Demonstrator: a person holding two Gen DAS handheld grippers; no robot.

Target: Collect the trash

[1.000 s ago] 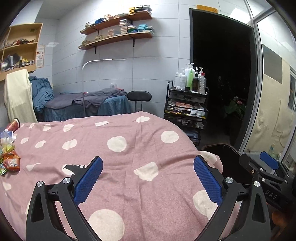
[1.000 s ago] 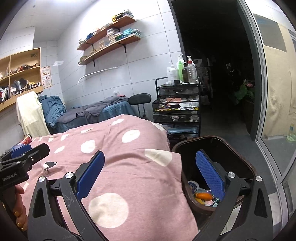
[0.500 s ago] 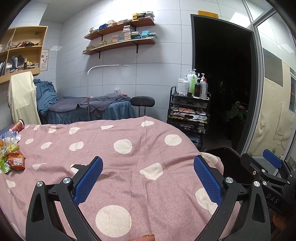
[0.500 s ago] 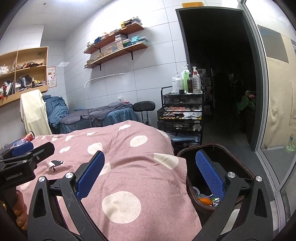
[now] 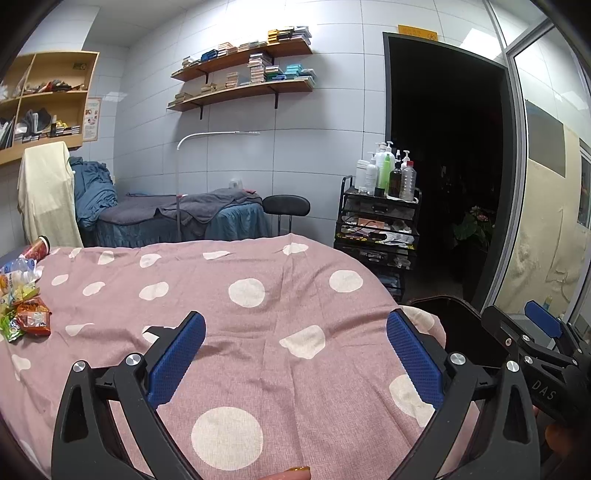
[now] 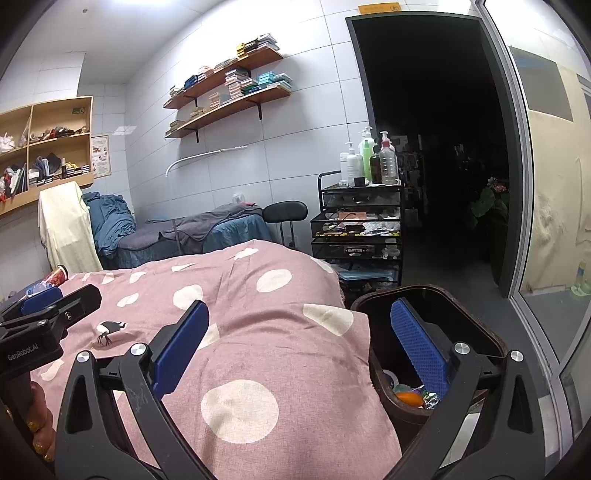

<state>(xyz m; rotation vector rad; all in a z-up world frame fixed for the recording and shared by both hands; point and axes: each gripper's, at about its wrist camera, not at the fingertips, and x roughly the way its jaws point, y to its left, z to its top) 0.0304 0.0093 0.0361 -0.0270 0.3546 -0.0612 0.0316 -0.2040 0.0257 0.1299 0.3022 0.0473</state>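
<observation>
- left gripper (image 5: 295,354), blue-padded jaws spread wide and empty, hangs over the pink bedspread with pale dots (image 5: 258,295).
- right gripper (image 6: 299,347) is equally wide apart, holding nothing; its right pad sits over the dark brown trash bin (image 6: 476,328) at lower right.
- bin holds an orange item and wrappers (image 6: 410,398).
- colourful snack wrappers and a plastic bottle (image 5: 22,299) lie at the left edge of the left wrist view, on the bed.

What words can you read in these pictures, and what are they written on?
"GenRobot.AI": on the body of the left hand-held gripper, seen from the right wrist view.
"DAS": on the body of the right hand-held gripper, seen from the left wrist view.
Too small or blurred to read: orange sign over the doorway, wall poster, snack wrappers.
</observation>
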